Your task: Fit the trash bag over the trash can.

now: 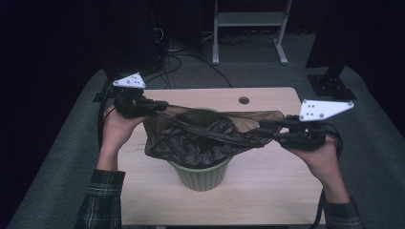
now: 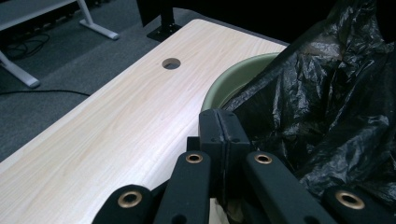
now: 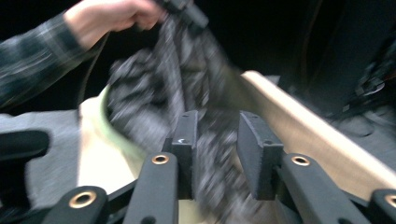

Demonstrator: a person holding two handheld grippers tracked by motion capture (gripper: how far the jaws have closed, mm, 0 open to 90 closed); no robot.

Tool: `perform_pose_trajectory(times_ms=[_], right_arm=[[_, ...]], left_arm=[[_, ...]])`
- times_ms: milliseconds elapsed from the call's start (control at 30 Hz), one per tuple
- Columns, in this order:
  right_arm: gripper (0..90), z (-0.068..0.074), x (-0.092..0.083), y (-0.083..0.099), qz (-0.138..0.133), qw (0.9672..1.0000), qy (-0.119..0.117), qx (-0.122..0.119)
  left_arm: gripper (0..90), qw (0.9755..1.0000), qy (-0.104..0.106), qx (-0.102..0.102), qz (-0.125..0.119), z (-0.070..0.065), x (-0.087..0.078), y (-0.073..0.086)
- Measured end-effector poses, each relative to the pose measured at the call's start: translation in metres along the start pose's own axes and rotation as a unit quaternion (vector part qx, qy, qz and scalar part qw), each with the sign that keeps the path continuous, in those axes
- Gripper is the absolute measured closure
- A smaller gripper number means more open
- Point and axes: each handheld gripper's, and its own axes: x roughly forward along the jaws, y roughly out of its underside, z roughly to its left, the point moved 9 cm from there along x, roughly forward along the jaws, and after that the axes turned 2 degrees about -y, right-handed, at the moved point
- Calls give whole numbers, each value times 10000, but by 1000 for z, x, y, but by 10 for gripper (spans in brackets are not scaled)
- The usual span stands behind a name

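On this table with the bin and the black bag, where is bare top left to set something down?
Bare wood lies along the far edge around the cable hole, and along the near edge on both sides of the green bin. The middle is crowded: the black bag hangs stretched between both tongs over the bin.

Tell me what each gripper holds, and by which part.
The left gripper is shut on the black bag's mouth edge over the green bin. The right gripper has bag film between parted jaws, pads not pressing: no firm hold.
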Motion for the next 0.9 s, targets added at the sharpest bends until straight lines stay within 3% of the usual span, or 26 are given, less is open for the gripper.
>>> perform_pose_trajectory(times_ms=[133, 300, 433, 600, 900], right_arm=[[625, -24, 19, -16, 32, 9998, 219, -11], [569, -56, 49, -18, 202, 9979, 617, 4], [567, -71, 68, -14, 393, 9969, 684, 48], [897, -76, 86, -2, 668, 9968, 350, 254], [899, -97, 121, 19, 752, 9940, 519, 596]], left_arm=[[896, 10000, 0, -14, -29, 1, -1, 0], [896, 10000, 15, -26, -59, 3, -3, 0], [896, 10000, 25, -37, -49, 5, -3, 1], [896, 10000, -20, -47, -24, 9, -1, 8], [898, 9995, -185, -207, 118, 23, 8, 32]])
